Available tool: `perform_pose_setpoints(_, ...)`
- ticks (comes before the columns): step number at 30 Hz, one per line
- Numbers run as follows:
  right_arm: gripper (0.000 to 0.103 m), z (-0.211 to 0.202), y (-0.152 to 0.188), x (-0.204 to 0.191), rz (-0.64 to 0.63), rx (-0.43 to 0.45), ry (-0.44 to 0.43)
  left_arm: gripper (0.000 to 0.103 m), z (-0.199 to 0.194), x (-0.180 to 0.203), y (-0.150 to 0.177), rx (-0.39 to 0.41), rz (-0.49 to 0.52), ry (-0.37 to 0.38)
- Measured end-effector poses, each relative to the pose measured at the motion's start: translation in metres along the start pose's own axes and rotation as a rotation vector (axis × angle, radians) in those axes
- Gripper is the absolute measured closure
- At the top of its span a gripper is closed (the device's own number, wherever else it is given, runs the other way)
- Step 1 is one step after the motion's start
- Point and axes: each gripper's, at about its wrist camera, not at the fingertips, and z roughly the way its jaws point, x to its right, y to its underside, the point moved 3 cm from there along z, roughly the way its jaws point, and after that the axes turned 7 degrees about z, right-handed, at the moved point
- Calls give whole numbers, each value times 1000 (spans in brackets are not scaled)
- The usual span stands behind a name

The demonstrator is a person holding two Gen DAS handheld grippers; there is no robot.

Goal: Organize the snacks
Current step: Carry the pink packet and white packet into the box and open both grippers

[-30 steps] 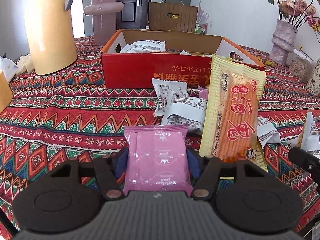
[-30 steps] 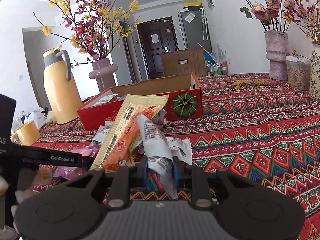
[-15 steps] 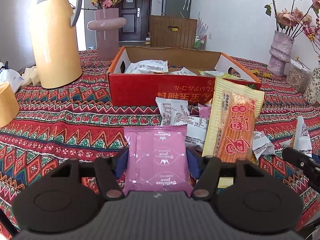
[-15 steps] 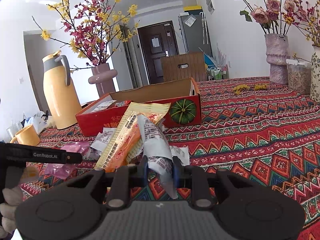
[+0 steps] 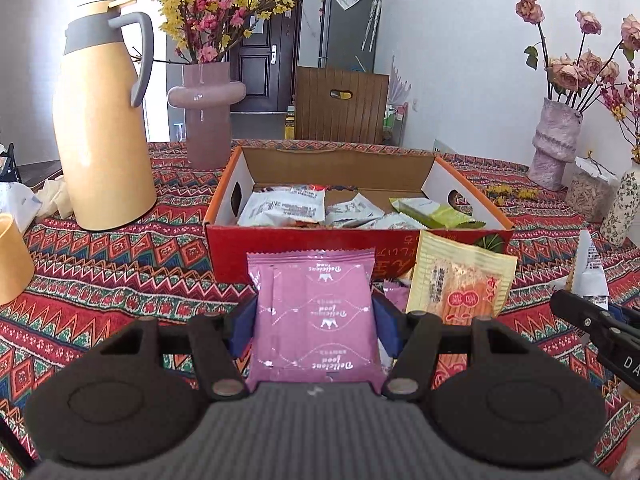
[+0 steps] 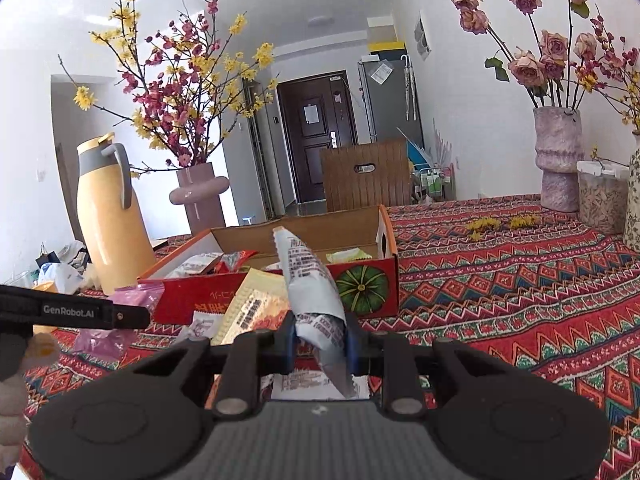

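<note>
My left gripper [image 5: 314,326] is shut on a pink snack packet [image 5: 316,312] and holds it above the cloth, just in front of the red cardboard box [image 5: 280,248]. The box holds several white and green packets [image 5: 288,208]. My right gripper [image 6: 320,338] is shut on a white printed snack packet [image 6: 310,276], raised in front of the box [image 6: 368,284]. A long yellow-orange packet [image 5: 460,284] leans at the box's near right, also in the right wrist view [image 6: 256,308]. The left gripper shows at the left of the right wrist view [image 6: 72,312].
A yellow thermos jug [image 5: 100,128] and a pink vase [image 5: 208,116] stand left of the box. A yellow cup [image 5: 12,260] is at the far left. Vases and a jar [image 5: 592,192] stand at the right. More loose packets [image 6: 200,324] lie before the box.
Both grippers have lifted with their packets. The box's inside now shows from higher up, and the loose packets sit lower in view.
</note>
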Motion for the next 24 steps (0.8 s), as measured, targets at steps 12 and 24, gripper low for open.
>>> perform_pose_setpoints(12, 80, 35, -46, -7, -34, 61, -21, 41, 7, 7, -44, 77, 14, -2)
perform_pose_setpoints(24, 80, 90, -83, -12, -50, 85, -36, 41, 38, 13, -88, 140, 5, -24)
